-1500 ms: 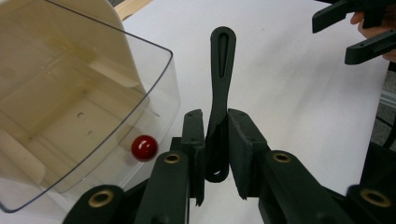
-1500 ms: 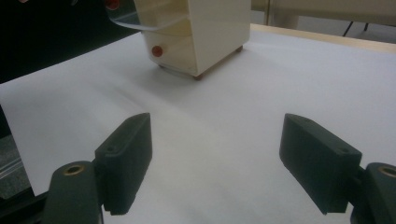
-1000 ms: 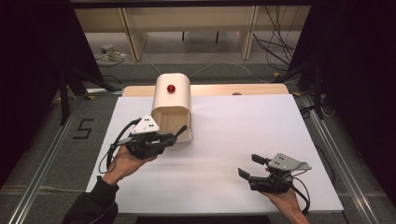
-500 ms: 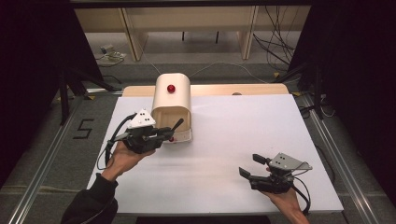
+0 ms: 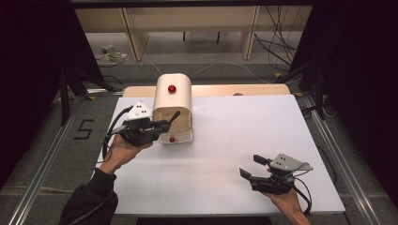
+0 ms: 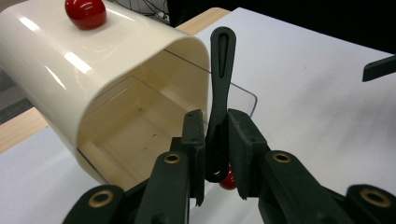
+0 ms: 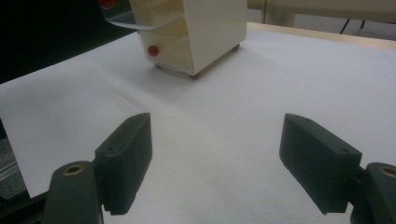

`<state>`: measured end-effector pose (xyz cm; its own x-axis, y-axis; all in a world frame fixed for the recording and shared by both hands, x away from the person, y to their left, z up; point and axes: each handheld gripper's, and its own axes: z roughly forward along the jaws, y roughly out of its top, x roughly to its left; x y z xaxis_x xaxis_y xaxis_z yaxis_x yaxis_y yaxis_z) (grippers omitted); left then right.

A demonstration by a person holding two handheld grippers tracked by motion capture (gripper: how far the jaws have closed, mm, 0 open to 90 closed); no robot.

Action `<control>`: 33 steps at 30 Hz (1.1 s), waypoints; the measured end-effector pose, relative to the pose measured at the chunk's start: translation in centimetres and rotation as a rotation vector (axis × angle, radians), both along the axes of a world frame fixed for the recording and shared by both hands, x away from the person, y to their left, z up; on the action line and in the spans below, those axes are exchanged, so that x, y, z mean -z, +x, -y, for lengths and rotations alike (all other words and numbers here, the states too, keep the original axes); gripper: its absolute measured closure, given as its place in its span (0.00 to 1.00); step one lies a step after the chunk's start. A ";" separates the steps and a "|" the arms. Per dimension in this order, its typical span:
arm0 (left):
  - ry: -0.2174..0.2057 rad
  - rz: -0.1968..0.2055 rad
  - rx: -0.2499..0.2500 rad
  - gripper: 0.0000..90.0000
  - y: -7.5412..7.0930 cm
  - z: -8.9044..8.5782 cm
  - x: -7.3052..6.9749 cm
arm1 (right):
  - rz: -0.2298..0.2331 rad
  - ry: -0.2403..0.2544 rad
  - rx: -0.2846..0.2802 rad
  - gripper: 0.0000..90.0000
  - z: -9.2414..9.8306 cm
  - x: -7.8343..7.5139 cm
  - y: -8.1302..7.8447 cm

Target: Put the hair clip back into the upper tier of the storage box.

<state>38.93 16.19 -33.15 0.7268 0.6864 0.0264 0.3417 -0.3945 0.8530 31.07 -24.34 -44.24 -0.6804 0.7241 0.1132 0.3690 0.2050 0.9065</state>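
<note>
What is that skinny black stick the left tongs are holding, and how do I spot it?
Find the cream box with the red knob on the white table. At its open front, the left tongs pinch a black utensil handle, standing upright, slim, with a long slot near its tip.

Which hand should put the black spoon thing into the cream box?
Left, most likely. The left gripper is shut on the black utensil, right at the open mouth of the cream box. The right gripper sits open near the table's front edge, well away from the box.

Grey floor (image 5: pixel 70 154), wooden shelving (image 5: pixel 187 23) behind, dark curtains (image 5: pixel 28 70) both sides.
</note>
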 end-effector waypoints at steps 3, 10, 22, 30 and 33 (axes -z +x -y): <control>0.011 0.001 -0.005 0.85 0.2 -0.1 -0.1 | 0.004 0.000 -0.003 0.29 0.0 0.0 0.1; 0.023 -0.010 -0.011 0.85 0.8 -0.3 0.0 | 0.005 -0.003 -0.004 0.29 0.0 0.0 0.1; 0.060 -0.035 -0.022 0.85 1.8 -0.1 0.5 | 0.004 -0.001 -0.005 0.29 0.0 0.0 0.0; 0.081 -0.057 -0.025 0.85 2.2 -0.2 0.7 | 0.004 0.002 -0.004 0.29 0.0 0.0 0.1; 0.083 -0.062 -0.030 0.85 2.3 -0.3 0.8 | 0.004 -0.002 -0.006 0.29 -0.1 0.0 0.1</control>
<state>41.27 16.47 -33.96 0.7080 0.7051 0.0399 0.4054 -0.4520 0.7946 31.13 -24.29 -44.24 -0.6849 0.7203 0.1096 0.3645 0.2086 0.9075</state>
